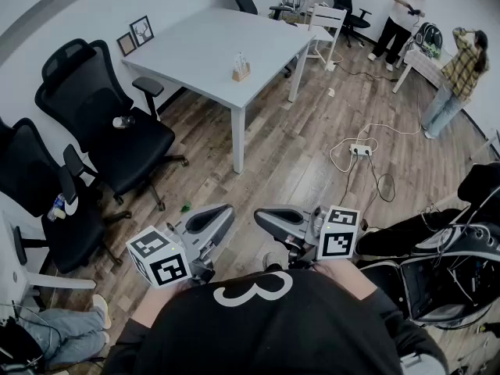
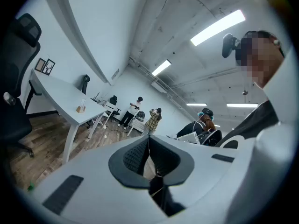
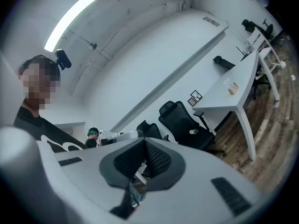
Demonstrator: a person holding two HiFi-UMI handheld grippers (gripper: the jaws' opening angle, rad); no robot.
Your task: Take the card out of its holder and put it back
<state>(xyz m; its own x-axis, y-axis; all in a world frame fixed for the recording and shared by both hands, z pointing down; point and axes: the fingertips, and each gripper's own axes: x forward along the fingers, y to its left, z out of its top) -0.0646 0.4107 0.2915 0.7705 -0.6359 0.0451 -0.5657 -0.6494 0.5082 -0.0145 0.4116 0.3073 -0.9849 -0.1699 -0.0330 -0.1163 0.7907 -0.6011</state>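
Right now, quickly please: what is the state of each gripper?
Left gripper: closed, holding nothing.
Right gripper: closed, holding nothing.

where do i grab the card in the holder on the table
Take the card by its top edge, the part that stands clear above the wooden holder on the white table. Come from above: it stands upright, so it should lift straight out. Its facing is too distant to tell.
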